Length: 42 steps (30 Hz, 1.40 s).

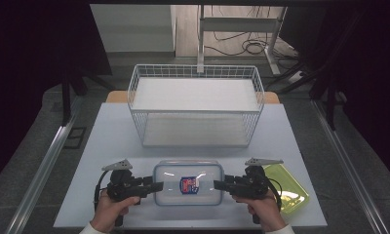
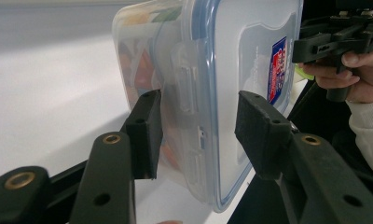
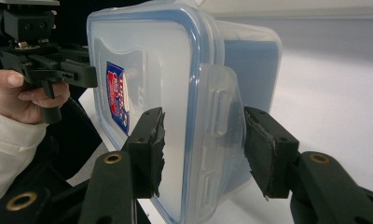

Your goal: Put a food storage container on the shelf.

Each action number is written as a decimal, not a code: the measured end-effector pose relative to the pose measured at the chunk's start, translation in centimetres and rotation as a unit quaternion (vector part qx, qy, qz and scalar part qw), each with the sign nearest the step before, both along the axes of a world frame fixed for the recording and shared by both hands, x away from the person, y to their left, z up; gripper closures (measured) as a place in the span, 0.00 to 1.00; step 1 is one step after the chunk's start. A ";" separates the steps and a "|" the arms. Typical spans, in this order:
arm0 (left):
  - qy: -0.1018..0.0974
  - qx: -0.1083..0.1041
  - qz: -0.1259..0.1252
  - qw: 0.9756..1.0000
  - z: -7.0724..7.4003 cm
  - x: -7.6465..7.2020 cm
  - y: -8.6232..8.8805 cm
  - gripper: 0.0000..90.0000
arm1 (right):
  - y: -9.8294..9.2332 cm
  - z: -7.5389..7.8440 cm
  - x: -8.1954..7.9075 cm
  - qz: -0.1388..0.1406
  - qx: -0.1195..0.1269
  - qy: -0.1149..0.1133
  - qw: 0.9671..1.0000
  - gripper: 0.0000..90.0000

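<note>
Item: clear plastic container (image 1: 187,184) with blue-edged snap lid and a red-and-blue label, lying flat near the front edge of the pale bench (image 1: 110,131), between the two grippers. Coloured contents showed dimly through its wall in the left gripper view (image 2: 142,65), too blurred to name.

Left gripper (image 1: 154,185): held in the person's left hand (image 1: 112,208), pointed at the container's left end. Its fingers (image 2: 147,130) stood on either side of the end latch, one by the base and one by the lid; whether they pressed on the container could not be told.

Right gripper (image 1: 221,185): held in the right hand (image 1: 263,207), pointed at the container's right end. Its fingers (image 3: 149,149) likewise bracketed the latch flap there (image 3: 219,112), with contact not clear.

Also on the bench: white wire basket (image 1: 195,73) with two pale shelves, standing behind the container and well apart from it; yellow-green tray (image 1: 290,187) at the front right corner, just beside the right gripper
</note>
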<state>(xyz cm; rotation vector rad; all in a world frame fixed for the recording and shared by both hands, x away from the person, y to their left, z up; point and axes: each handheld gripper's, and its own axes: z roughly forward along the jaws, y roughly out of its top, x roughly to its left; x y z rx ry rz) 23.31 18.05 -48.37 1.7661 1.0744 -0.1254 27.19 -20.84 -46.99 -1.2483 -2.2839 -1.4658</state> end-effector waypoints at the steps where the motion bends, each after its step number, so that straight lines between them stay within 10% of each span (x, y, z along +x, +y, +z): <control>1: -0.002 0.000 0.000 1.000 0.1 0.1 0.0 0.58 | 0.0 0.2 0.0 0.000 0.000 -0.003 1.000 0.55; 42: -0.095 -0.005 -0.013 0.995 12.8 5.0 0.1 0.58 | -0.1 12.6 3.3 -0.021 0.018 -0.100 0.995 0.55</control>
